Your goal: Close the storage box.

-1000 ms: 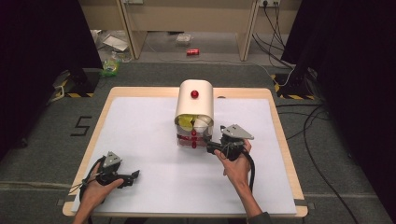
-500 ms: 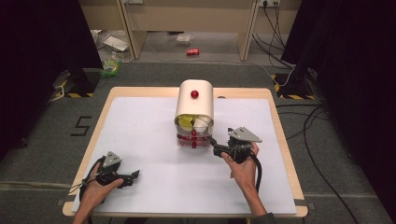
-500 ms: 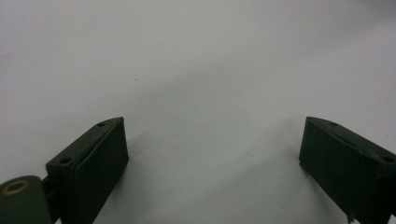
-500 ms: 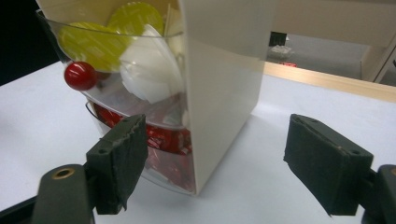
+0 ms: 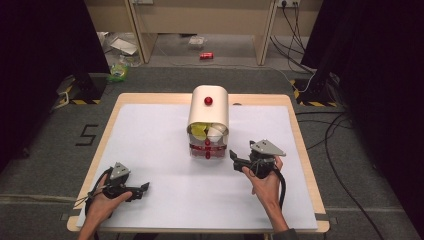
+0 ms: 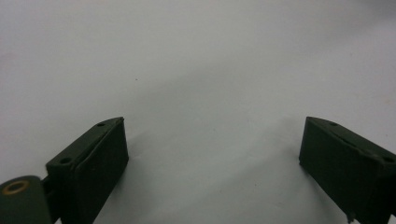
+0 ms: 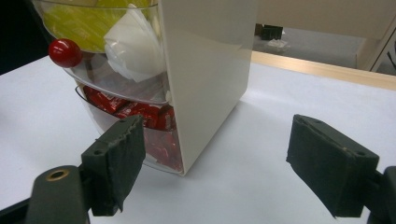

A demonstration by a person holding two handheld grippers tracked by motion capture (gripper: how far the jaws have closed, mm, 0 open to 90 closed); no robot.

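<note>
A cream drawer box (image 5: 208, 107) stands in the middle of the white table (image 5: 150, 135). Its clear upper drawer (image 7: 93, 28) holds yellow and white packets and has a red knob (image 7: 64, 52). The lower drawer (image 7: 140, 114) holds red packets. My right gripper (image 5: 234, 161) sits just right of the box's front, pointing at it. In the right gripper view its jaws (image 7: 219, 158) have just been opening and stand wide with nothing between them. My left gripper (image 5: 144, 189) rests near the front left of the table, open (image 6: 212, 154) over bare surface.
A wooden rim (image 5: 300, 145) runs round the table. On the floor beyond lie a red can (image 5: 206, 55), a green packet (image 5: 119, 72) and cables (image 5: 330, 130) at the right. Dark panels stand on both sides.
My right gripper has drawn back to the right, away from the front of the drawer box, and its jaws have spread. The left gripper has stayed put.
</note>
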